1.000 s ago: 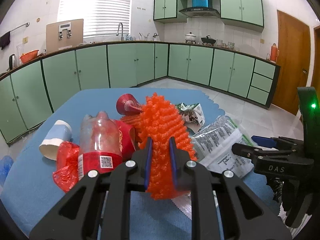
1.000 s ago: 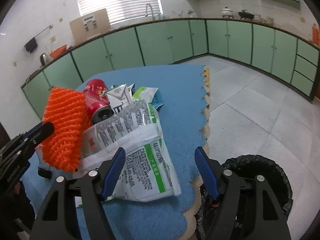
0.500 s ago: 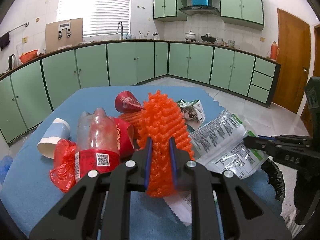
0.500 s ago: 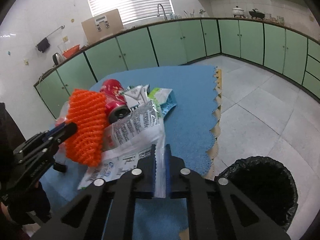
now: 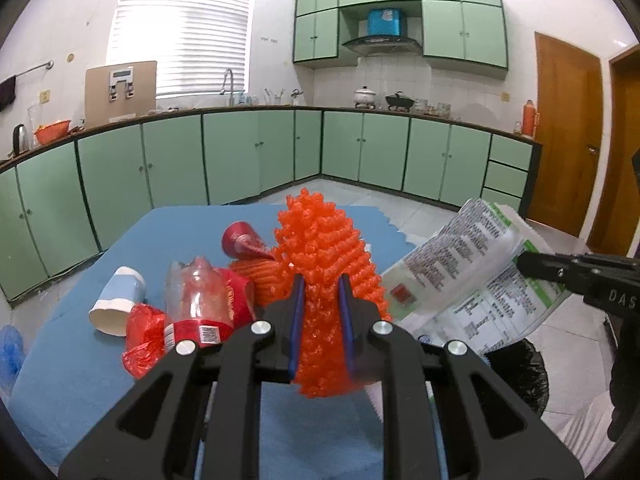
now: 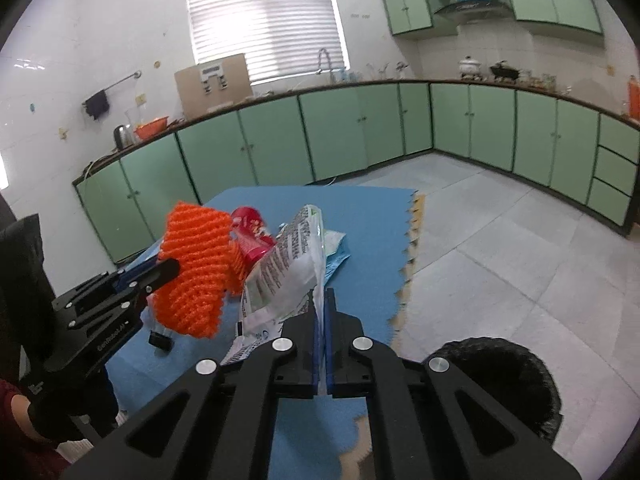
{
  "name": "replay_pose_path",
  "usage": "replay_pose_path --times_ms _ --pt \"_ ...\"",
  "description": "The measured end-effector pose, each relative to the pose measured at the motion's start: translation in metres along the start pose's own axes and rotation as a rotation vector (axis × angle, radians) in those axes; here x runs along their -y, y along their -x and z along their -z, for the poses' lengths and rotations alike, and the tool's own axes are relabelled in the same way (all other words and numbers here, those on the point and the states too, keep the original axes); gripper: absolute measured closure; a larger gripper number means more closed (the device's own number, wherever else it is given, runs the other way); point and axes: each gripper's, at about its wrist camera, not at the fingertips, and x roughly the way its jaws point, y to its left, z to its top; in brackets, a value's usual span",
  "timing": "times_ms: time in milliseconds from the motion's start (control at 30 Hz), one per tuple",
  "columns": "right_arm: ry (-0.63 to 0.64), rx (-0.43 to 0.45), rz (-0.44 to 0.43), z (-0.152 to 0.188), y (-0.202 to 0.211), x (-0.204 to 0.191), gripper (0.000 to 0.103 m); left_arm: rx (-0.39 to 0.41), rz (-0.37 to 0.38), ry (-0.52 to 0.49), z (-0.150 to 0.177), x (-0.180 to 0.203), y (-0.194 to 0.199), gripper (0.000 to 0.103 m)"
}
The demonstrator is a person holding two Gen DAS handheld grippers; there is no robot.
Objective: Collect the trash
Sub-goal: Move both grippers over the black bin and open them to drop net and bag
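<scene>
My left gripper (image 5: 320, 292) is shut on an orange foam net sleeve (image 5: 320, 268), held above the blue table mat (image 5: 80, 360); the sleeve also shows in the right wrist view (image 6: 196, 272). My right gripper (image 6: 322, 304) is shut on a white-and-green printed plastic bag (image 6: 292, 268), lifted off the mat; the bag shows in the left wrist view (image 5: 472, 276). On the mat lie a crushed clear bottle with red label (image 5: 196, 304), a red can (image 5: 240, 240), a paper cup (image 5: 116, 300) and a red plastic scrap (image 5: 142, 336).
A bin lined with a black bag (image 6: 504, 384) stands on the tiled floor right of the mat's edge; it shows in the left wrist view (image 5: 520, 372). A light blue wrapper (image 6: 336, 252) lies behind the bag. Green cabinets line the walls.
My right gripper closed on the printed bag and lifted it up off the mat. My left gripper, still holding the orange sleeve, rose a little.
</scene>
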Motion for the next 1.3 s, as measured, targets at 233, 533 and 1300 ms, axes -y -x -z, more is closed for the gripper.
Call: replay_pose_path --times_ms 233,533,1300 --pt "-0.044 0.048 0.119 0.000 0.042 0.018 0.101 -0.022 0.100 -0.039 0.002 0.037 0.002 0.088" --pt "-0.125 0.050 0.298 0.013 0.074 0.063 0.101 -0.022 0.241 -0.081 -0.004 0.095 -0.011 0.088" --pt "-0.290 -0.058 0.562 0.076 0.066 0.168 0.101 -0.184 0.400 -0.178 0.028 0.213 -0.107 0.088"
